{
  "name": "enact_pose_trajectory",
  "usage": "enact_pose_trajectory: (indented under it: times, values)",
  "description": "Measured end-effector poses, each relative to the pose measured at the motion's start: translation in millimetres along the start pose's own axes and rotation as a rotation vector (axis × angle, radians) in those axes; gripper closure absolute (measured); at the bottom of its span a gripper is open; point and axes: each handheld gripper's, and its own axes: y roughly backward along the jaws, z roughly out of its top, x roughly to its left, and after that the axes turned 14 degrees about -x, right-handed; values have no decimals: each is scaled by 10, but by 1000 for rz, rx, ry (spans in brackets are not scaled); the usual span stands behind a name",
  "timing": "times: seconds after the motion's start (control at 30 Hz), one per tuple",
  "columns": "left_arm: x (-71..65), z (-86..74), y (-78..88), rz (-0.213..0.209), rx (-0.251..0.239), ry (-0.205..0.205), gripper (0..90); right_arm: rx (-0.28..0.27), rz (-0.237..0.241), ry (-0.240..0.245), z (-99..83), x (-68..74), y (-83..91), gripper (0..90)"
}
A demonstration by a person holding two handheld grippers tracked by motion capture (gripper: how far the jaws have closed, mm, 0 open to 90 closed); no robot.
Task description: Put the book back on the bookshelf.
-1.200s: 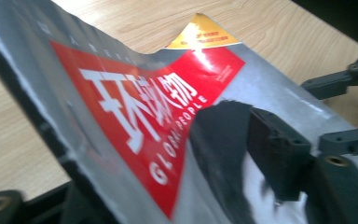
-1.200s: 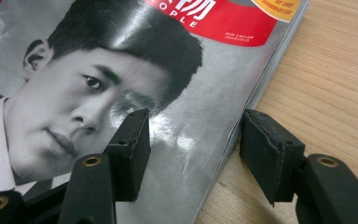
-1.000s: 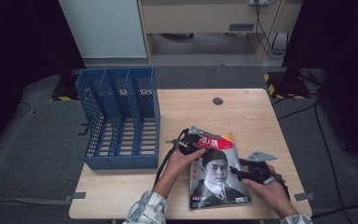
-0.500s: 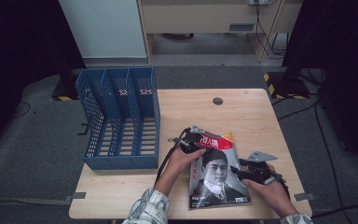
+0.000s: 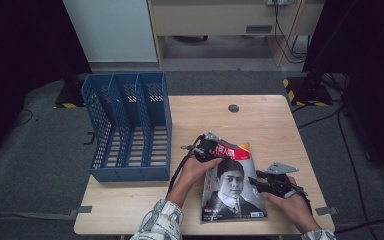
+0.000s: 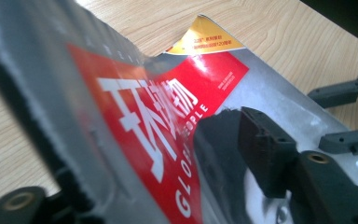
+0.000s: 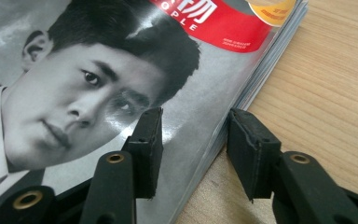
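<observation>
Magazine (image 7: 121, 70) flat on desk (image 7: 326, 70), portrait cover up, red title band at top. Right tongs (image 7: 193, 149) astride its page edge: one jaw over the cover, other over bare desk; jaws apart, just been closing.

The glossy magazine (image 6: 205, 93) with a black-and-white portrait cover carries white Chinese characters on its red masthead band. Beneath them, partly hidden white letters read "GLO" and "PEOPLE". Small print on its orange corner is illegible.
</observation>
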Motion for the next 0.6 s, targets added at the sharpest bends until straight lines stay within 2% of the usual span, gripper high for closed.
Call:
enact_pose_trajectory:
  times: [0.13, 0.23, 0.37, 0.4, 0.47, 0.53, 0.6]
  values:
    - [8, 13, -22, 8, 37, -45, 448, -6, 0, 18, 0, -1, 8, 601]
    - [41, 34, -9, -6, 29, -31, 449, -6, -1, 22, 0, -3, 9, 614]
    - [80, 55, -49, 0, 43, -32, 443, -3, -4, 28, 2, -4, 11, 632]
    - [98, 47, -61, -4, 48, -15, 467, -6, -2, 29, -1, -14, 11, 634]
    - [104, 44, -61, -8, 57, -13, 542, -5, -1, 21, -1, -16, 11, 635]
    - [114, 44, -51, -9, 73, 15, 623, -2, 1, 17, 1, -22, 10, 635]
    - [107, 46, -49, -11, 73, 21, 643, -1, 1, 16, 2, -23, 10, 634]
